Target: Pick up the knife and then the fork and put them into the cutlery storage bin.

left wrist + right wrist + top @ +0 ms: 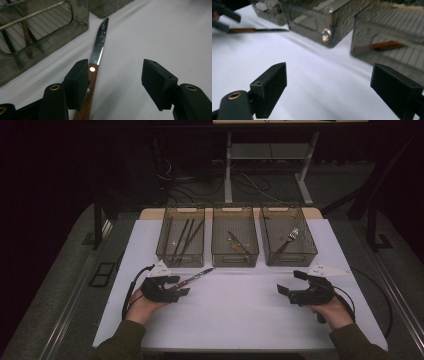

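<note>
A knife (197, 276) with a brown wooden handle and a steel blade lies on the white tabletop (240, 315), its tip pointing toward the bins. My left gripper (181, 286) is open around the handle. In the left gripper view the handle (87, 97) lies against the left pad (77, 80), the right pad (157, 82) stands well apart, and the blade (100, 45) runs ahead. My right gripper (291, 282) is open over bare table at the right, nothing between its jaws (337, 85). The right gripper view catches the knife (257, 30) far off at upper left.
Three clear grey bins stand in a row at the table's far side. The left bin (180, 254) holds several long dark utensils, the middle bin (235, 256) a knife, the right bin (290, 256) a fork. Cables trail from both grippers.
</note>
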A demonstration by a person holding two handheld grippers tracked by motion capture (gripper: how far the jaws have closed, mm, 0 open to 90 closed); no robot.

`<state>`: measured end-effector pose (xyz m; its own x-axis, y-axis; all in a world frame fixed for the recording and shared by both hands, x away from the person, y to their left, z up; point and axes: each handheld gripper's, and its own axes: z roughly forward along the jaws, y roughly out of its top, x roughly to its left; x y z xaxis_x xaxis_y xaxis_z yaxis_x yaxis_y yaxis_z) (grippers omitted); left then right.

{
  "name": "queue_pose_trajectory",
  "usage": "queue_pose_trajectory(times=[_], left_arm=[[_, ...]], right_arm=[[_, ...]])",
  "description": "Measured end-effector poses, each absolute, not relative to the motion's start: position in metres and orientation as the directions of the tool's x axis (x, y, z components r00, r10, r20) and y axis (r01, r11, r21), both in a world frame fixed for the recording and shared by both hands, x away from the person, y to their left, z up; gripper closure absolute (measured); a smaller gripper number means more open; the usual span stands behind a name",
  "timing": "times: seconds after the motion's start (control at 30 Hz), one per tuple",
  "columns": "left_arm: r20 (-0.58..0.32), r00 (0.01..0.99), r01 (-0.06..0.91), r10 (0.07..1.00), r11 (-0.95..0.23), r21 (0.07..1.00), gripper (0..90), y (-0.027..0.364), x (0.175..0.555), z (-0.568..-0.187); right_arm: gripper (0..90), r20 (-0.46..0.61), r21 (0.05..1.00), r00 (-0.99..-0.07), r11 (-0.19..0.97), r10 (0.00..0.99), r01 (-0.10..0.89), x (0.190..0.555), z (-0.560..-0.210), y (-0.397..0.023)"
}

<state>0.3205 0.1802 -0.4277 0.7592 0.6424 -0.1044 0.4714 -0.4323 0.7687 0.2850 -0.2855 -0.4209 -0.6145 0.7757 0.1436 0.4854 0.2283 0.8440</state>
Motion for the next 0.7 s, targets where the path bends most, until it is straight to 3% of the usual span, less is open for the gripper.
queue_pose_trajectory(times=[0.43, 0.7], left_arm=[[-0.072, 0.764, 0.478, 0.641, -0.487, 0.731, 59.0, 0.181, 0.342, -0.432], [-0.064, 0.775, 0.467, 0.629, -0.501, 0.728, 65.8, 0.177, 0.346, -0.439]], right_arm=[[13.4, 0.151, 0.807, -0.628, 0.272, 0.763, 0.525, 0.26, -0.441, -0.283], [13.4, 0.148, 0.804, -0.635, 0.282, 0.758, 0.524, 0.262, -0.443, -0.279]])
